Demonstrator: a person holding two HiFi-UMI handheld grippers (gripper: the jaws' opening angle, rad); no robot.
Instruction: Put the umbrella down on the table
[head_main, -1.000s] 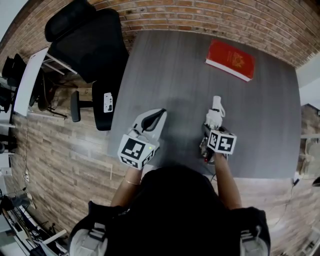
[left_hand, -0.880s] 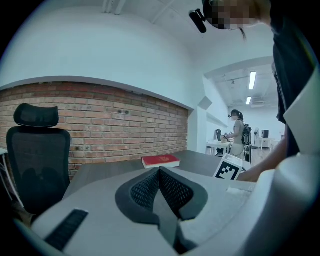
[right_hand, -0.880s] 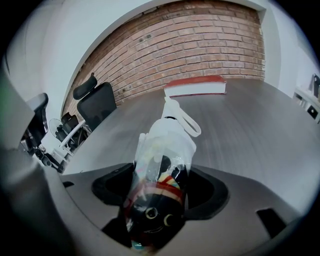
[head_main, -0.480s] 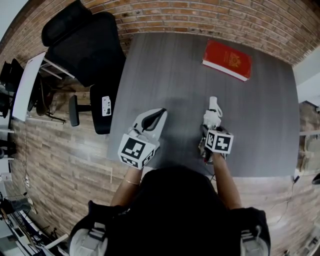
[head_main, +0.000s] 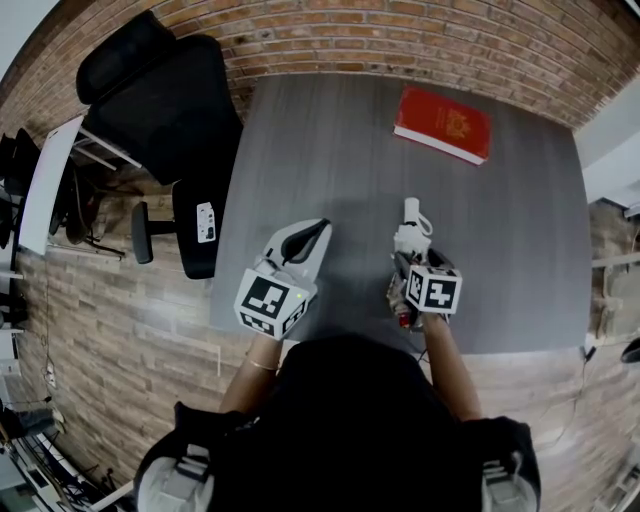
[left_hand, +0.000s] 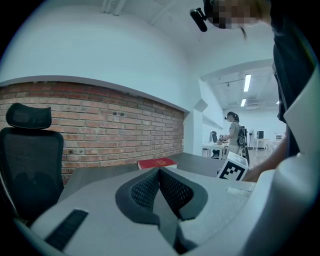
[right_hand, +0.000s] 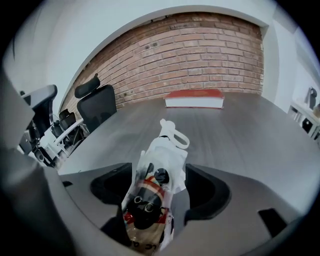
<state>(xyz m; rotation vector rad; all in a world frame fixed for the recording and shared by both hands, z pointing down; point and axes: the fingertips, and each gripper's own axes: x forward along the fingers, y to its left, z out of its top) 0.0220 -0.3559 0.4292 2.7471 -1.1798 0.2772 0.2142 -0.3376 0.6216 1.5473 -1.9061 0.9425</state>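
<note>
Right claw (right_hand: 159, 181) jaws just opened wider; umbrella (right_hand: 161, 152) between them, seemingly loose.

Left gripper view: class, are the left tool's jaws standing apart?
No, the left tool has its jaws pressed together, with nothing between them.

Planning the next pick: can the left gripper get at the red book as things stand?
Probably yes. Only bare table lies between the left gripper and the red book, though the book sits far across and the jaws are shut, so they must open first.
</note>
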